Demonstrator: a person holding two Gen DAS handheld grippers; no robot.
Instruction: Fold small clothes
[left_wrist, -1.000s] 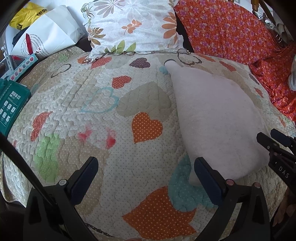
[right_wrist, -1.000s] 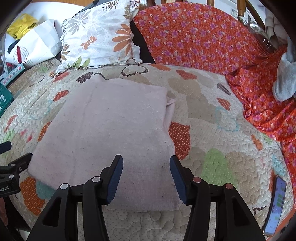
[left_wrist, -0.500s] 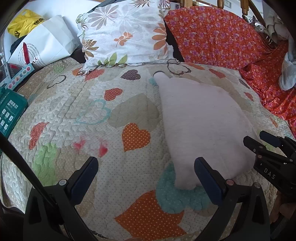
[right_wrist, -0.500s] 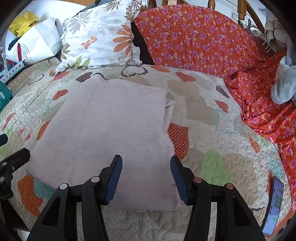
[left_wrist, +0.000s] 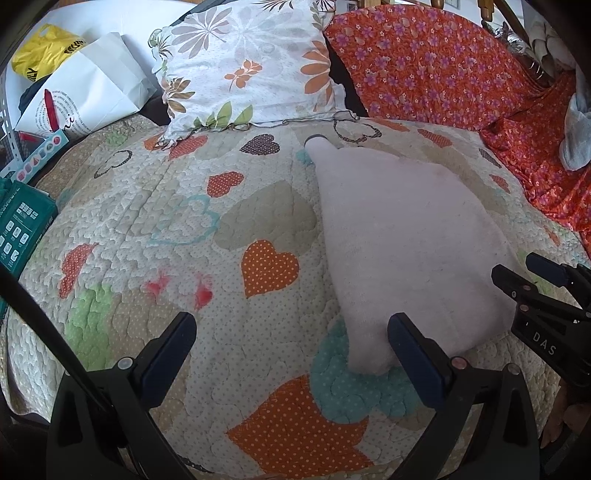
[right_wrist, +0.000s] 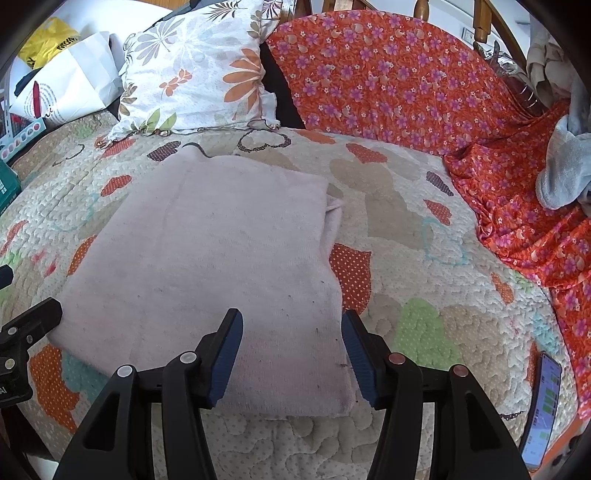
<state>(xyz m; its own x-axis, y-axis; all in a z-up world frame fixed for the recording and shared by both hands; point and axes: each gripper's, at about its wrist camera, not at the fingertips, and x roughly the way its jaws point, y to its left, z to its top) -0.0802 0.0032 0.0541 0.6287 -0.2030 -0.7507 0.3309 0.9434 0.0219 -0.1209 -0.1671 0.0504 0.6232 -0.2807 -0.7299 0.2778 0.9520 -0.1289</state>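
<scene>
Lying flat on the quilt (right_wrist: 406, 258), the pink cloth (right_wrist: 221, 258) faces both wide-spread tools (left_wrist: 291, 347) (right_wrist: 291, 343); seemingly a phone (right_wrist: 541, 406) nearby.

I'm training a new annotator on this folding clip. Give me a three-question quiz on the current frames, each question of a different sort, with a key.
1. True or false: the right gripper is shut on the pink cloth.
2. Multiple choice: what lies at the near right edge of the quilt? A) a phone B) a cup C) a shoe
3. Fill in: the left gripper hangs with its fingers wide apart, mostly over the ____, with the cloth by its right finger.

Key
1. False: its fingers are apart above the cloth's near edge, holding nothing.
2. A: the phone lies there with its screen lit.
3. quilt
</scene>
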